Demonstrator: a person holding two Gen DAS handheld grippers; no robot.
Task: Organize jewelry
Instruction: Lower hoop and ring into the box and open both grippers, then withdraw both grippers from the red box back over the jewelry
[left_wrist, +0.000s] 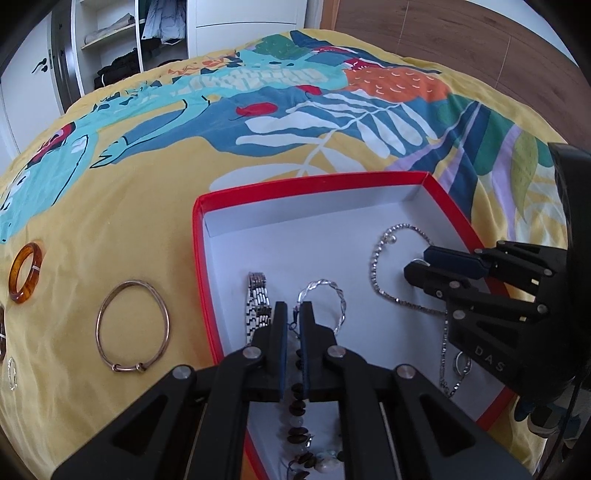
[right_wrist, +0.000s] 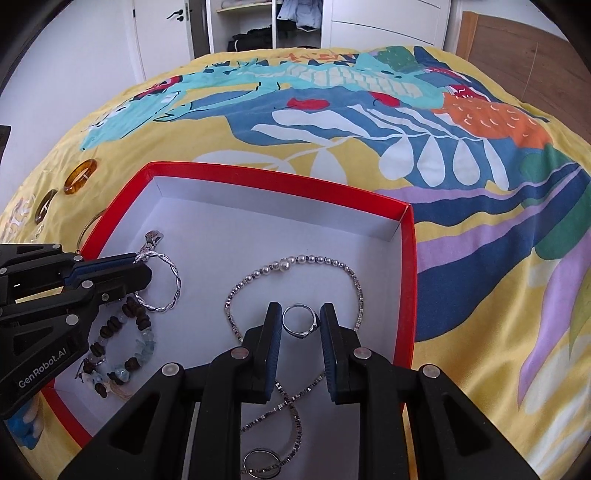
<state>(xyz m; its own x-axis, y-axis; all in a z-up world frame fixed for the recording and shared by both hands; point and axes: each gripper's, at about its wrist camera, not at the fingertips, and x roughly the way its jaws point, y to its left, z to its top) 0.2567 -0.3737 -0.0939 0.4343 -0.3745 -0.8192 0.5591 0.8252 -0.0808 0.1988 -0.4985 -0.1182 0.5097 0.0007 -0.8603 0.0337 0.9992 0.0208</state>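
Your right tongs (right_wrist: 298, 325) stand apart around a silver ring (right_wrist: 300, 320) in the red box (right_wrist: 408, 266); your left tongs (left_wrist: 293, 314) nearly together at a twisted bracelet's (left_wrist: 334, 295) clasp.

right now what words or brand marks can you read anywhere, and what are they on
"GenRobot.AI": white lettering on the black body of the left gripper, seen from the right wrist view.
"DAS": faint raised letters on the black body of the right gripper, seen from the left wrist view; it may be part of a longer word cut off by the edge.
Nothing readable on the red box, the jewelry or the bedspread.
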